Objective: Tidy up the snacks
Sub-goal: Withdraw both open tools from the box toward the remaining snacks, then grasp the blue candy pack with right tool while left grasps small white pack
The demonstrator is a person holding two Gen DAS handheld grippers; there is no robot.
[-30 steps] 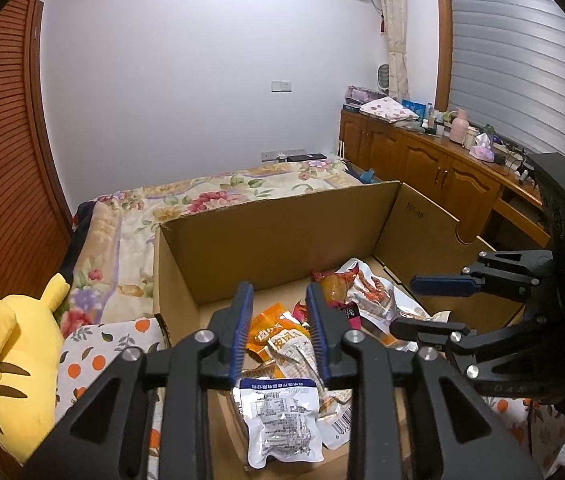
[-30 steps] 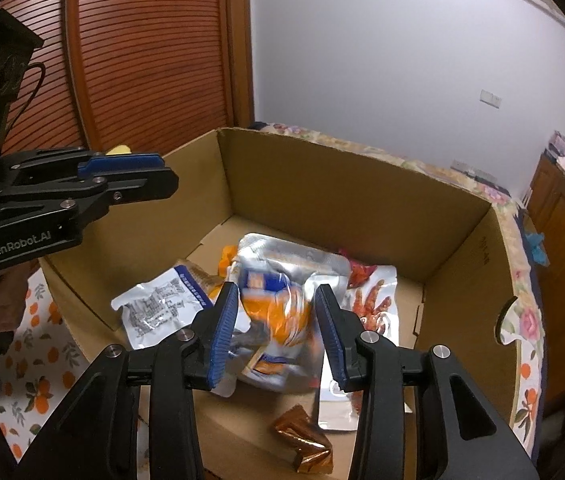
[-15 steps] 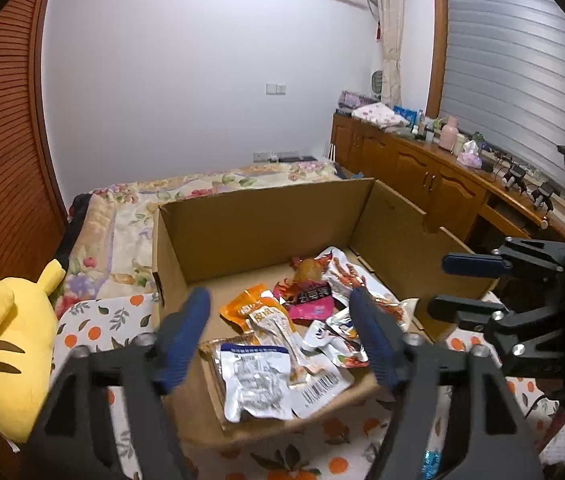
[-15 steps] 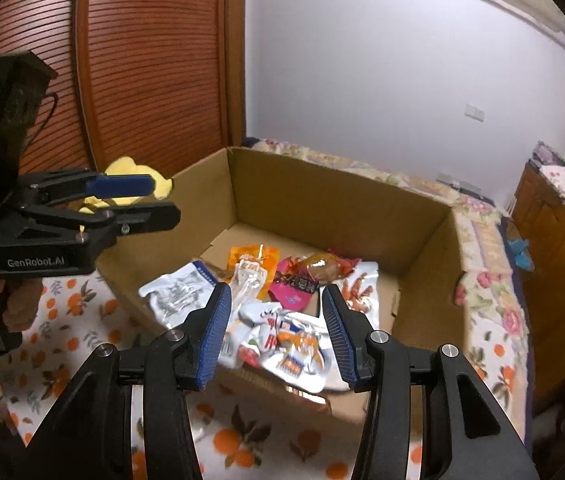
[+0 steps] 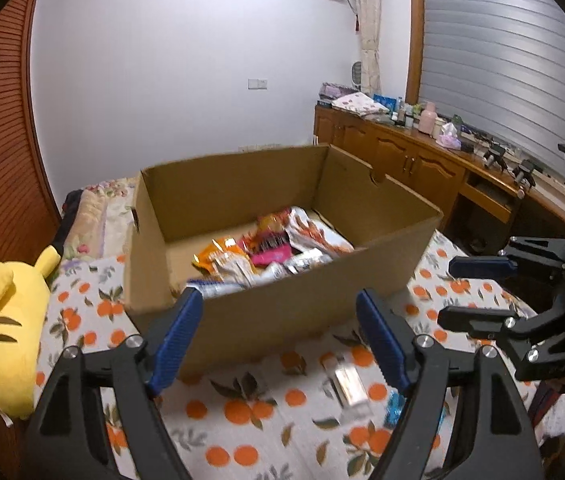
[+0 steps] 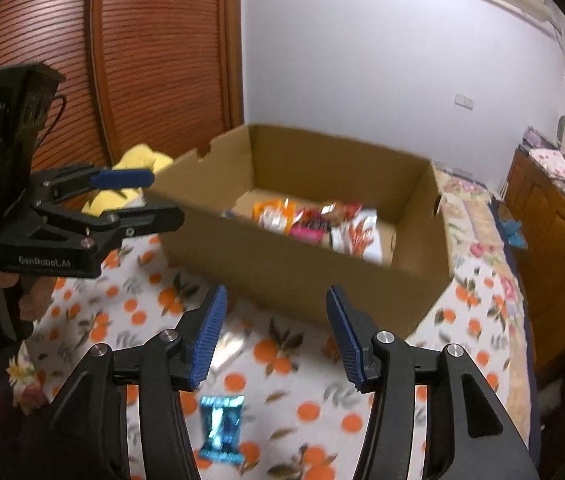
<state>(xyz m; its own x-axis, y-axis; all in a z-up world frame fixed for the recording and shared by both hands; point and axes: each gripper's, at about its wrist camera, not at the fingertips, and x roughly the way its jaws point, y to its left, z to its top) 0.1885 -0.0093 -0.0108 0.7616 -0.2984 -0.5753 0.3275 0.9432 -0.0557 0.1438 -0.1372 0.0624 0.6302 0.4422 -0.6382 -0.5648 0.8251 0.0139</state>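
Right wrist view: a small blue packet (image 6: 220, 428) lies on the orange-print bedspread (image 6: 282, 356) in front of the cardboard box (image 6: 302, 264), low in the picture and just left of the gap between the right tongs (image 6: 276, 334). These stand apart with nothing between them, having just been opening a little. In the left wrist view a clear wrapped piece (image 5: 348, 386) lies on the same cloth near the right finger of the left tongs (image 5: 280, 338), which have just been opening wide and also hold nothing; beside it a bit of blue shows at the finger's edge, probably the same packet. The box already holds a heap of snack bags (image 5: 266, 256). The step in hand looks like fetching the loose pieces outside the box. To do it well, I would bring the tongs down over one piece so it sits squarely between the pads, press flat onto the soft cloth without pinching it, and close gently, since the wrappers look thin and slippery.
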